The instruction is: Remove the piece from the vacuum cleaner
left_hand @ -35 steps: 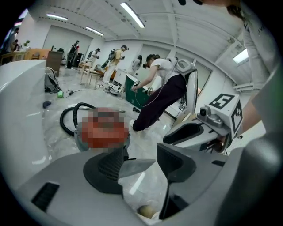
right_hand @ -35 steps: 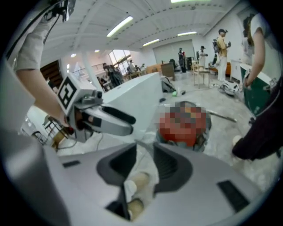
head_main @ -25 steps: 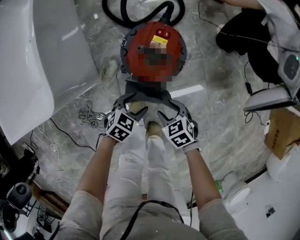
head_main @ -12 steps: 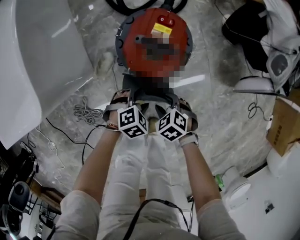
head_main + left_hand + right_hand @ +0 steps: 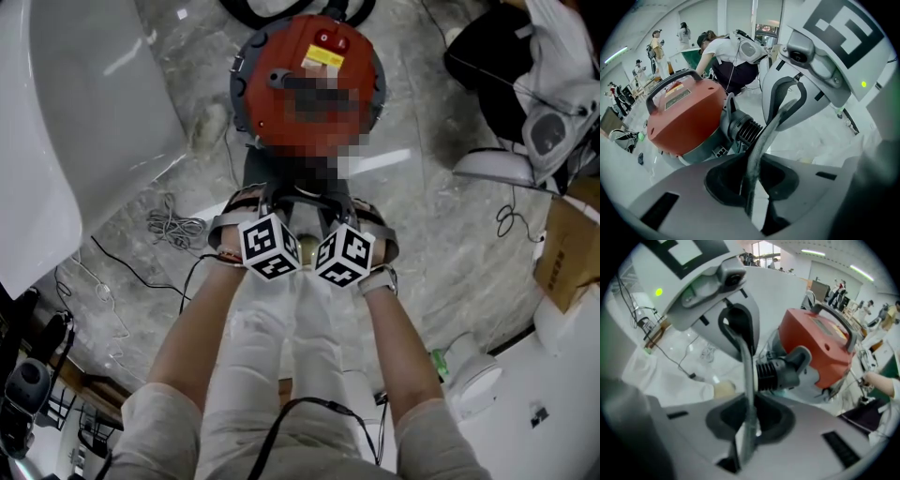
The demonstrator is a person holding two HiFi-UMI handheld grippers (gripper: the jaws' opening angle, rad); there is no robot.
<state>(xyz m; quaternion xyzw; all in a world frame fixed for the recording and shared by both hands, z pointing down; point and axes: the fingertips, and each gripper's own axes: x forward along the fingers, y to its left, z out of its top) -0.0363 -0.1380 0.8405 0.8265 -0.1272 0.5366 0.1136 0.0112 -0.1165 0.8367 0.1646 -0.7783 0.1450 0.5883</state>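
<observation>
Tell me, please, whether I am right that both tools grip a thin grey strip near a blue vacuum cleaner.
Only the colour is wrong: the vacuum cleaner is red, as the head view shows. The left tool and right tool do grip the thin grey strip, having just closed on it.

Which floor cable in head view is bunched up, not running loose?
The light grey cable: it lies in a tangled bundle. The thin black cable just below it trails in one long line.

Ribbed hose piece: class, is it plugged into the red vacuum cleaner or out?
Plugged in. In both gripper views the ribbed hose piece sits seated against the red vacuum cleaner, no gap showing.
</observation>
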